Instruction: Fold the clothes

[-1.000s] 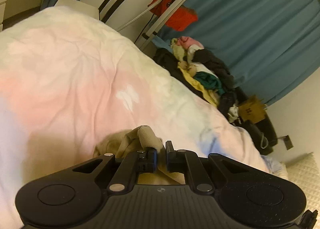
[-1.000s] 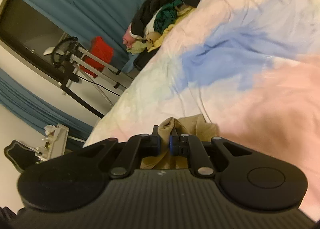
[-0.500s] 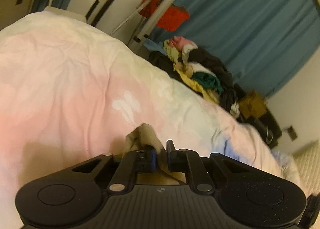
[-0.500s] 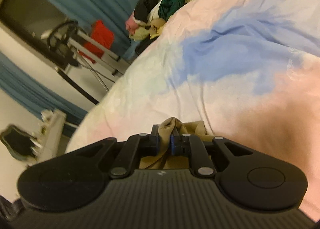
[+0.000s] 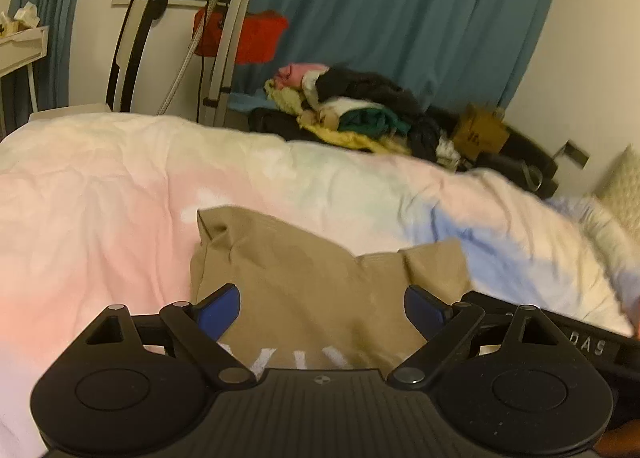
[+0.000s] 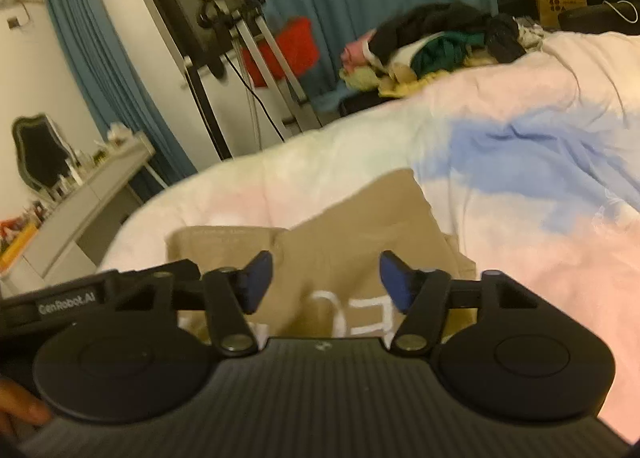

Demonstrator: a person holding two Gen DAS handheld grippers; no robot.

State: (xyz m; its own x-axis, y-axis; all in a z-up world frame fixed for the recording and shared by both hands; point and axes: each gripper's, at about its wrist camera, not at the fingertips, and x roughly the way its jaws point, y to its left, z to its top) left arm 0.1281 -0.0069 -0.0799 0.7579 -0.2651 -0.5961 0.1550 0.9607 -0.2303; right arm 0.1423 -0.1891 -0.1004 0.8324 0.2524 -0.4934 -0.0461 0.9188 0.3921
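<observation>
A tan garment (image 5: 304,278) with white lettering lies spread on the pastel duvet (image 5: 100,210); it also shows in the right wrist view (image 6: 340,242). My left gripper (image 5: 322,308) is open and empty, hovering just above the garment's near part. My right gripper (image 6: 326,282) is open and empty, also just above the garment. The right gripper's body shows at the right edge of the left wrist view (image 5: 580,342), and the left gripper's body shows at the left of the right wrist view (image 6: 80,298).
A pile of mixed clothes (image 5: 352,110) lies beyond the bed's far side, seen too in the right wrist view (image 6: 432,46). A metal stand (image 5: 224,38) with a red item, blue curtains (image 5: 400,10), a paper bag (image 5: 480,134) and a white shelf (image 6: 92,186) stand around the bed.
Both grippers were shut on bunched tan fabric; both have opened and let it go. The garment now lies spread flat on the duvet, and both views have levelled out.
</observation>
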